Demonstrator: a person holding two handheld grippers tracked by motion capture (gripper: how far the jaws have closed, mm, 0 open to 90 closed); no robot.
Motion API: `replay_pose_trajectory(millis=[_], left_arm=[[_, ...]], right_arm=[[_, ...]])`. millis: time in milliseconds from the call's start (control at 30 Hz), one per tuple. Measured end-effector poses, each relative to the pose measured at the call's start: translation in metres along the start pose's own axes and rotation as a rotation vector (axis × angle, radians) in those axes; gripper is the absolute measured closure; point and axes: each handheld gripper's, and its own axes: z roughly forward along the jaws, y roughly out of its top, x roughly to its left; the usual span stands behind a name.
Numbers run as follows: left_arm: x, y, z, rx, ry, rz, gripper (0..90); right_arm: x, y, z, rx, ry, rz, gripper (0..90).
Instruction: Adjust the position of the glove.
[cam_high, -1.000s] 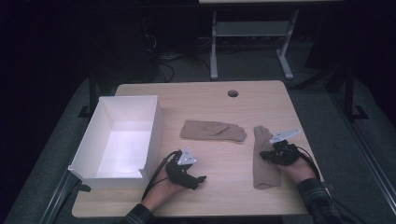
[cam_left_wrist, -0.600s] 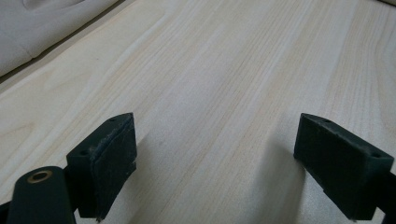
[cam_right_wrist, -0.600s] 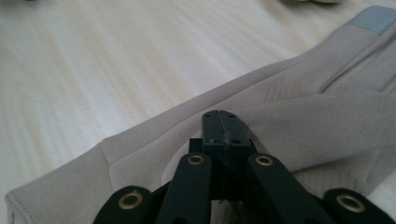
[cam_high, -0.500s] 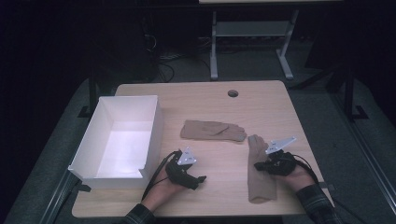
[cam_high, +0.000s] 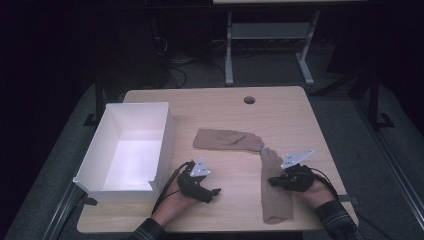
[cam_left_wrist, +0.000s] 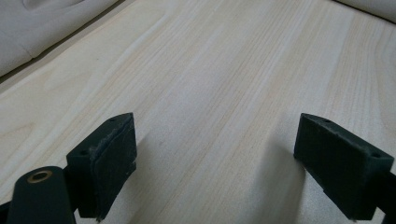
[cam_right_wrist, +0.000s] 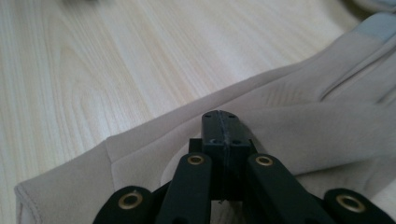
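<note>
Two beige gloves lie on the wooden table (cam_high: 300, 115). One glove (cam_high: 225, 140) lies flat across the middle. The other glove (cam_high: 274, 205) (cam_right_wrist: 303, 121) runs lengthwise at the front right, its fingertips close to the first glove. My right gripper (cam_high: 271, 182) (cam_right_wrist: 225, 126) sits on this second glove near its middle, jaws pressed together on the fabric. My left gripper (cam_high: 215, 192) (cam_left_wrist: 215, 154) rests on bare wood at the front centre, open, with nothing between its pads (cam_left_wrist: 109, 158).
A white open box (cam_high: 169, 131) (cam_left_wrist: 37, 28), with nothing inside, stands at the left of the table, just beside my left hand. A round cable hole (cam_high: 249, 100) is near the far edge. A metal table frame (cam_high: 230, 45) stands on the floor beyond.
My right gripper has moved towards the near edge and slightly left, and the lengthwise glove has slid with it. The left gripper, the other glove and the box have stayed put.
</note>
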Motion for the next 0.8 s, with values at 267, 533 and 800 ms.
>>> replay_pose_trajectory(millis=[267, 533, 800], left_arm=[[0.000, 0.000, 0.000, -0.002, -0.001, -0.004, 12.4], [0.000, 0.000, 0.000, 0.000, -0.002, -0.005, 12.5], [0.000, 0.000, 0.000, 0.000, 0.000, -0.002, 12.5]], right_arm=[[-0.019, -0.007, -0.024, -0.102, -0.144, 0.064, 85.8], [-0.051, -0.029, -0.027, -0.116, -0.309, 0.208, 52.7], [-0.062, -0.036, -0.020, -0.116, -0.405, 0.261, 28.1]])
